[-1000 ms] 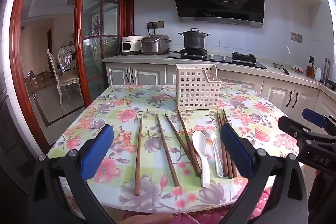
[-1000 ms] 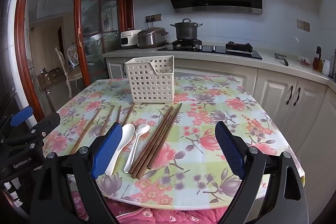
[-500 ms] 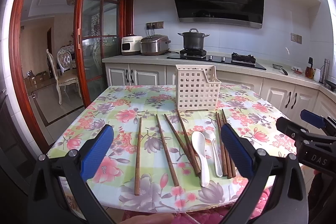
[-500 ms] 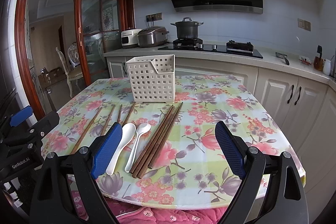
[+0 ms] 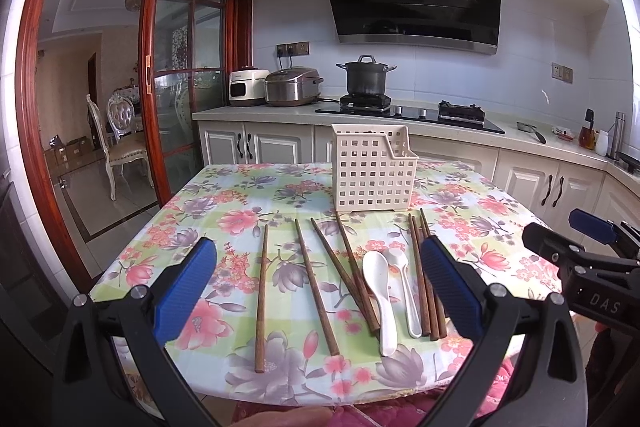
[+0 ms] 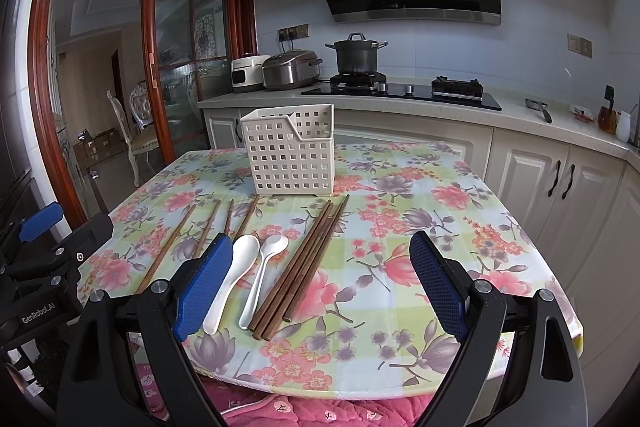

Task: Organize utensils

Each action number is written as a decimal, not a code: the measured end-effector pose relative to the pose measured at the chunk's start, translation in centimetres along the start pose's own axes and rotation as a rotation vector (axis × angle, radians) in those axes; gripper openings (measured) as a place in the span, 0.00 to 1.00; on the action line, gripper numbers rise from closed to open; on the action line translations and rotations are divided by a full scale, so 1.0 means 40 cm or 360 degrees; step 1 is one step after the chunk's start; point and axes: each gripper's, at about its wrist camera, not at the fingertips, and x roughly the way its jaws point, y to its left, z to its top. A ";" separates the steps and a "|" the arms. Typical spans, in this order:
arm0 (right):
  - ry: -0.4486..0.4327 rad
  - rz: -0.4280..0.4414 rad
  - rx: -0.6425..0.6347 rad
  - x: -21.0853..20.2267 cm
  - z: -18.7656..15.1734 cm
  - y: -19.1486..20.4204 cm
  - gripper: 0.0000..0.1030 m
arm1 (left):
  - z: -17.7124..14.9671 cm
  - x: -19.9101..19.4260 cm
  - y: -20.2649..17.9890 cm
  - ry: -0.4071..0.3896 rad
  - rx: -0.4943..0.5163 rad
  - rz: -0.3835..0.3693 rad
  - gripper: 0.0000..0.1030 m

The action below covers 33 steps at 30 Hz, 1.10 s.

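A white lattice utensil holder (image 5: 372,169) (image 6: 290,155) stands upright at the far middle of the flowered table (image 5: 224,211) (image 6: 440,211). In front of it lie several brown wooden chopsticks (image 5: 260,297) (image 6: 304,265) and two white spoons (image 5: 380,297) (image 6: 234,277). My left gripper (image 5: 320,291) hovers open above the table's near edge, nothing between its fingers. Held low over the near edge, my right gripper (image 6: 320,289) is open and empty too, and it also shows at the right of the left wrist view (image 5: 592,263). The left gripper shows at the left of the right wrist view (image 6: 44,255).
Behind the table runs a kitchen counter (image 5: 520,141) with a hob, a black pot (image 5: 366,77) and two rice cookers (image 5: 294,87). A sliding glass door (image 5: 176,67) with a red wooden frame stands at the left. Pink padded fabric (image 6: 280,407) lies below the table's near edge.
Both views have shifted slightly, with the holder and the table a touch lower or nearer. Nothing on the table has moved and both grippers stay open.
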 end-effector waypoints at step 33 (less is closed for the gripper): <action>-0.0001 0.0011 0.0005 0.002 -0.002 0.005 0.82 | -0.008 -0.008 0.004 0.0010 -0.0019 -0.0019 0.96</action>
